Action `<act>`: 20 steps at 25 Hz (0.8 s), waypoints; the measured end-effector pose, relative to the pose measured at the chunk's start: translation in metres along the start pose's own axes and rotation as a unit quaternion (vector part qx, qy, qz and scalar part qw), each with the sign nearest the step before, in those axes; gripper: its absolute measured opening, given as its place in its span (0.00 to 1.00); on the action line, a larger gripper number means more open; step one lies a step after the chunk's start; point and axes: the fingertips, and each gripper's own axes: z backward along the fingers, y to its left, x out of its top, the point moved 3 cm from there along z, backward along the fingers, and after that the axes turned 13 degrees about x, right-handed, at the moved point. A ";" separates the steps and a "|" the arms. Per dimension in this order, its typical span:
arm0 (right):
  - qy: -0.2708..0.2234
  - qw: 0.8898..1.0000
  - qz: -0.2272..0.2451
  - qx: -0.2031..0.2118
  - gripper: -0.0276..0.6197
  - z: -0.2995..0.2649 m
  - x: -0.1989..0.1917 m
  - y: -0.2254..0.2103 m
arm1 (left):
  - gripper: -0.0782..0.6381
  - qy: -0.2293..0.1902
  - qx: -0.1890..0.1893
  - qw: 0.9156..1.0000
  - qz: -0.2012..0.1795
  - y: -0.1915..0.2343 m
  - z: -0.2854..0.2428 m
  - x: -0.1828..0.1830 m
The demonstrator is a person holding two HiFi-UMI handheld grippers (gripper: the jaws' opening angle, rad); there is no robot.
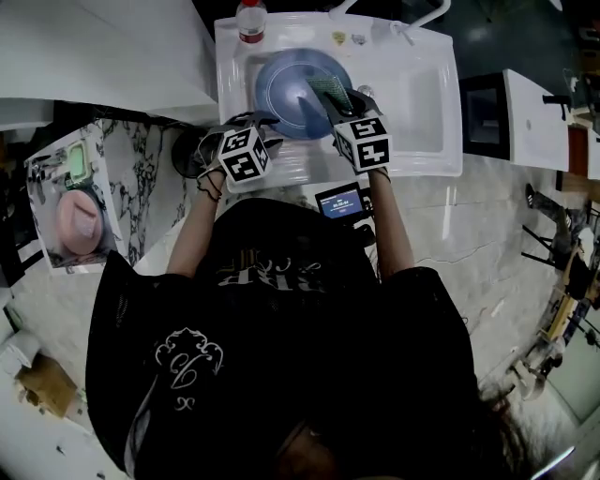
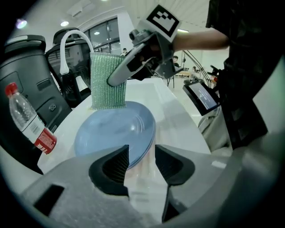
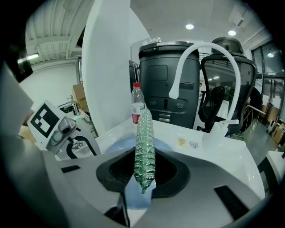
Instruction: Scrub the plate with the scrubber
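Note:
A blue plate (image 1: 291,89) lies in the white sink (image 1: 427,56). My left gripper (image 1: 265,124) reaches in from the near left. In the left gripper view the jaws of my left gripper (image 2: 141,156) stand narrow, with the rim of the plate (image 2: 116,131) running between them. My right gripper (image 1: 336,103) is shut on a green scrubber (image 1: 330,90) whose lower edge rests on the plate's right part. The left gripper view shows the scrubber (image 2: 108,82) upright on the plate's far side. In the right gripper view the scrubber (image 3: 144,147) stands edge-on in my right gripper (image 3: 144,176).
A plastic bottle (image 1: 250,21) with a red label stands at the sink's back left corner. The white faucet (image 3: 200,58) arches over the back rim. A small screen (image 1: 340,201) hangs at the person's waist. A marbled counter (image 1: 141,178) lies left of the sink.

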 end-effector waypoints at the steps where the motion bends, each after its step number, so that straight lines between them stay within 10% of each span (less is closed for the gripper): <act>1: 0.003 1.000 0.004 0.000 0.18 -0.008 0.001 -0.003 | 0.37 0.005 0.000 1.000 -0.007 0.001 -0.002 -0.003; 10: 0.048 0.994 0.086 -0.041 0.18 -0.059 0.001 -0.031 | 0.31 0.009 -0.009 1.000 -0.006 0.009 -0.012 -0.017; 20: 0.130 0.958 0.233 -0.103 0.18 -0.096 -0.006 -0.055 | 0.28 -0.009 -0.019 1.000 0.021 0.013 -0.011 -0.019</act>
